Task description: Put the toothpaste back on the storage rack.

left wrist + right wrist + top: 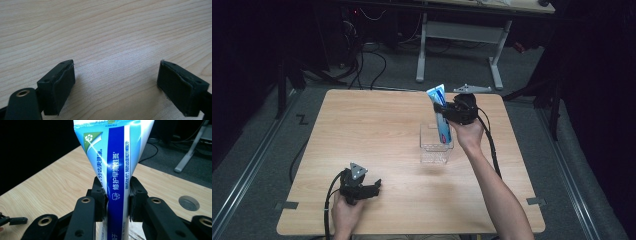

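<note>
A blue and white toothpaste tube stands upright with its lower end inside a clear plastic holder near the table's middle right. My right gripper is shut on the tube's middle; in the right gripper view both black pads press the tube from either side, its flat crimped end pointing up. My left gripper rests low at the table's front left, held by a hand. In the left gripper view its fingers stand wide apart over bare wood, with nothing between them.
The light wooden table has open surface around the holder. A round cable hole sits in the tabletop beyond the tube. White desk legs and cables lie on the dark floor behind the table.
</note>
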